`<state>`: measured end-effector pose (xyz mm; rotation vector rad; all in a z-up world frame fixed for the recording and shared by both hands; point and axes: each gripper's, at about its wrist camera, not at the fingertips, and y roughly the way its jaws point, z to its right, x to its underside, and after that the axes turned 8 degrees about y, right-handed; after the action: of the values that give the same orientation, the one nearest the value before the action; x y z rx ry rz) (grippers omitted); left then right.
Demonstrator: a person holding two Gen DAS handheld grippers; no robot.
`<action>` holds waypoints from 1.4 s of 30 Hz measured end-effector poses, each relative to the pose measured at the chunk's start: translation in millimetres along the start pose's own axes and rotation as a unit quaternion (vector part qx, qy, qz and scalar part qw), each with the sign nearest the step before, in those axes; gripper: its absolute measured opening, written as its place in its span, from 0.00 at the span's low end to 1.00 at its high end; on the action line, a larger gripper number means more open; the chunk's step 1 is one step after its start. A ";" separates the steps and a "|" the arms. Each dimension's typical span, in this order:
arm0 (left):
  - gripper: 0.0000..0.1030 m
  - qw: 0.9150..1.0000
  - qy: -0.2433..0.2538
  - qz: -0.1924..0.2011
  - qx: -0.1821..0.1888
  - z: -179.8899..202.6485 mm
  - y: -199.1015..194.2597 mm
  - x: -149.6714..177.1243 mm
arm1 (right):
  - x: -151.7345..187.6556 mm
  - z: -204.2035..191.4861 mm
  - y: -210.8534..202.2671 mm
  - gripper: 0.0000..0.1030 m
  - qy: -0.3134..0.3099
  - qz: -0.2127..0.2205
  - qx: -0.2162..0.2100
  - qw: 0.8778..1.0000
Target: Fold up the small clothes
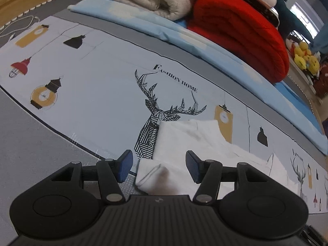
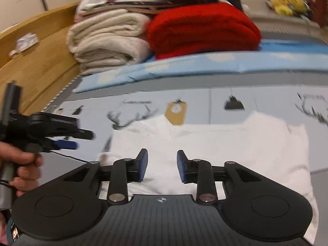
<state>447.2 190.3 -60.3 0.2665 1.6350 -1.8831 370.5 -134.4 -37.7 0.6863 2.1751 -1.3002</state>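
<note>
on the bed (image 1: 86, 94), a white garment (image 2: 205, 143) lies flat on the printed sheet. both the left gripper (image 1: 159, 167) and right gripper (image 2: 162, 165) are released, empty. it looks light, limp; pinch an edge or corner.

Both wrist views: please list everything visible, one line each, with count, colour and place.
garment: one, white, partly folded on the printed sheet
printed sheet: one, pale with deer and lamp motifs, covering the bed
blanket: one, red, folded at the back
blankets: a stack, cream, left of the red one
plush toys: several, yellow, far right
left gripper: one, black with blue pads, open over the garment's corner
right gripper: one, open above the garment
hand: one, holding the left gripper
</note>
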 end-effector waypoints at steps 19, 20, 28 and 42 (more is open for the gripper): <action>0.59 0.992 -0.114 -0.054 0.001 -19.6 40.8 6.4 | 15.5 101.2 48.2 0.34 0.227 -0.118 0.119 0.959; 0.59 0.991 -0.121 -0.060 -0.003 -20.4 41.7 8.4 | 16.4 104.6 48.9 0.34 0.240 -0.124 0.119 0.955; 0.60 0.983 -0.155 -0.101 -0.011 -13.9 57.5 26.1 | 19.2 95.5 47.5 0.39 0.224 -0.134 0.101 0.960; 0.21 0.986 -0.013 0.144 0.087 17.5 -44.8 8.8 | 6.4 101.9 16.2 0.39 0.229 -0.058 0.111 0.965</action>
<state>419.0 172.6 -24.5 0.5220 1.3339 -1.7976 393.2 -218.0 -94.1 1.0503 2.4812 -1.5895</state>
